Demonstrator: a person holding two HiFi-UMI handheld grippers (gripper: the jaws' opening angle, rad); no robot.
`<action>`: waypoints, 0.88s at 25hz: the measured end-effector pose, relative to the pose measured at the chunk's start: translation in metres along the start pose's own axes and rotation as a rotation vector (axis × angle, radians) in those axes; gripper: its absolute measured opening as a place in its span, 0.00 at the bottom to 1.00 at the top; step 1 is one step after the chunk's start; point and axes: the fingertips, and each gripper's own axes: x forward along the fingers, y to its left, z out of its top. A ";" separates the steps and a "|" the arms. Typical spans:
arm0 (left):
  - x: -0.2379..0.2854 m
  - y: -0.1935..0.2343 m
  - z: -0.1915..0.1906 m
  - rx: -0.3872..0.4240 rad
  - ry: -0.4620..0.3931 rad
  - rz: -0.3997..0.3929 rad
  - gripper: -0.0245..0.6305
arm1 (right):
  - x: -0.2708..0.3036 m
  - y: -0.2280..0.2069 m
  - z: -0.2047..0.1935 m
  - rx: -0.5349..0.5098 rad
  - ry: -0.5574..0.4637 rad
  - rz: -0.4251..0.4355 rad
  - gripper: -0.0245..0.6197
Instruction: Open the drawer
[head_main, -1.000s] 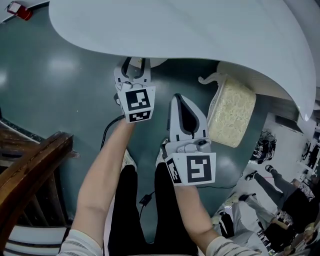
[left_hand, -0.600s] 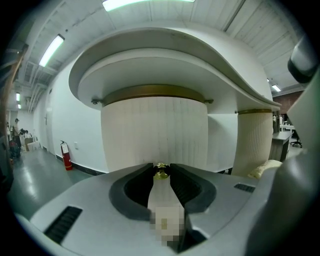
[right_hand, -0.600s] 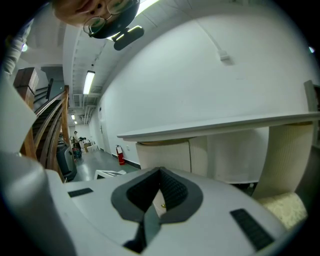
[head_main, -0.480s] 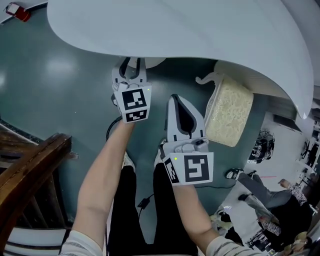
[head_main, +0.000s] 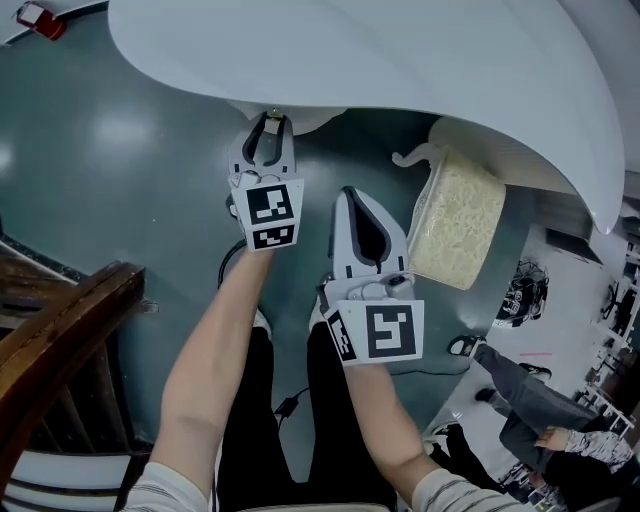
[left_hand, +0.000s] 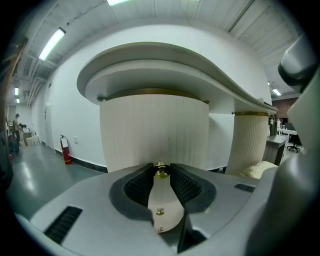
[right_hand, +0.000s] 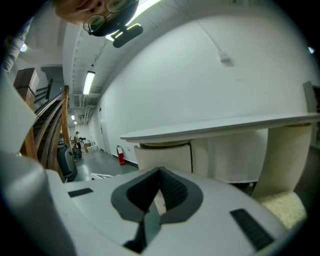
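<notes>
Two grippers reach under a wide white counter (head_main: 400, 60) that curves over a grey-green floor (head_main: 100, 150). The left gripper (head_main: 270, 118) points at the drawer (left_hand: 155, 127), a rounded cream front with fine upright ribs that sits directly beneath the counter's overhang. Its two dark ridged pads are clamped on a small brass knob (left_hand: 160, 169) in the middle of that front, one pad on each side, with the knob right at the jaw tips. How far the drawer stands out from the counter cannot be told.

The right gripper (head_main: 350, 192) hangs beside the left one, nearer the person and a little to the right, and touches nothing. Its jaws meet at the tips with nothing between them; in the right gripper view the pads form a closed point against the counter's base. Both forearms are bare and stretch forward above the person's dark trousers.

One pale, nubbly cushion (head_main: 460, 225) lies on the floor to the right of the right gripper, partly tucked under the counter edge. In the left gripper view a ribbed column (left_hand: 248, 140) stands to the right of the drawer, and a red fire extinguisher (left_hand: 66, 150) stands against the wall at far left. A brown wooden stair rail (head_main: 60, 340) crosses the lower left of the head view.
</notes>
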 end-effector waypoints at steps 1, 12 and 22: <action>-0.004 -0.001 -0.001 -0.002 0.000 0.000 0.20 | -0.002 0.002 -0.001 0.001 0.003 0.001 0.06; -0.037 -0.001 -0.015 -0.042 0.027 -0.016 0.20 | -0.012 0.014 -0.010 -0.001 0.030 0.006 0.06; -0.054 -0.003 -0.024 -0.097 0.038 -0.043 0.20 | -0.014 0.019 -0.020 0.011 0.050 0.011 0.06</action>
